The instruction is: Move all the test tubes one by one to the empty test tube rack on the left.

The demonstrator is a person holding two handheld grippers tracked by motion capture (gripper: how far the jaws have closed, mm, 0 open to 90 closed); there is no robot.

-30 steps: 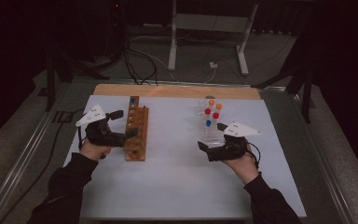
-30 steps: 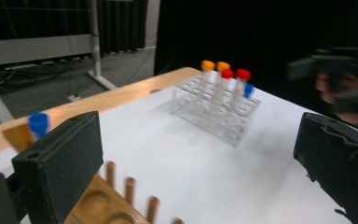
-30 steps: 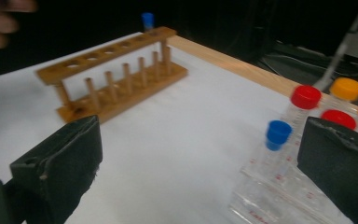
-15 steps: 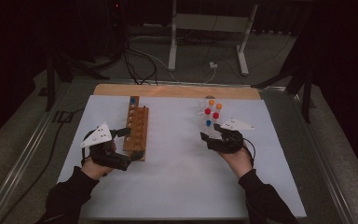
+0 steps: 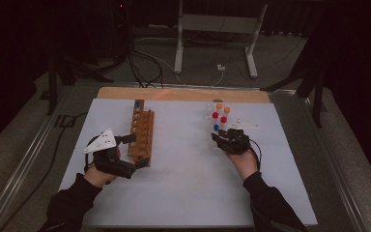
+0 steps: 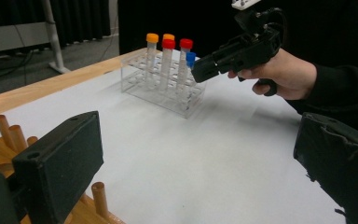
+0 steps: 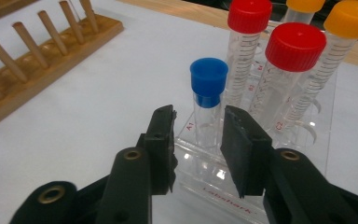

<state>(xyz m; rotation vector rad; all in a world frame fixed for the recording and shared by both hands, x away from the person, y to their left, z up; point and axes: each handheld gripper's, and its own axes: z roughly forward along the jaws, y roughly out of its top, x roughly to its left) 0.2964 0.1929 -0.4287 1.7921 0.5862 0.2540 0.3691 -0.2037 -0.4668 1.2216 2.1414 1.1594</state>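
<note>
A clear tube rack (image 5: pixel 206 114) (image 7: pixel 223 189) holds red-, orange- and blue-capped tubes. My right gripper (image 5: pixel 218 137) (image 7: pixel 198 126) reaches its near corner, and its jaws have just been closing. The blue-capped tube (image 7: pixel 208 81) (image 6: pixel 190 59) stands between the tips, with a gap still on one side. A wooden peg rack (image 5: pixel 144 130) (image 7: pixel 37 79) lies at the left. My left gripper (image 5: pixel 134 153) (image 6: pixel 196 154) stands wide open at the rack's near end, one jaw over the pegs (image 6: pixel 4 130). In the left gripper view the right gripper (image 6: pixel 200 72) points at the tubes.
White paper (image 5: pixel 183 183) covers the table, with a wooden strip (image 5: pixel 174 94) along its far edge. A blue cap (image 5: pixel 137 103) shows at the wooden rack's far end. Cables and a metal stand's legs (image 5: pixel 212 58) lie on the floor beyond.
My left hand came back along the wooden rack to its near end. My right hand went forward to the clear rack and its jaws narrowed around the blue-capped tube.
</note>
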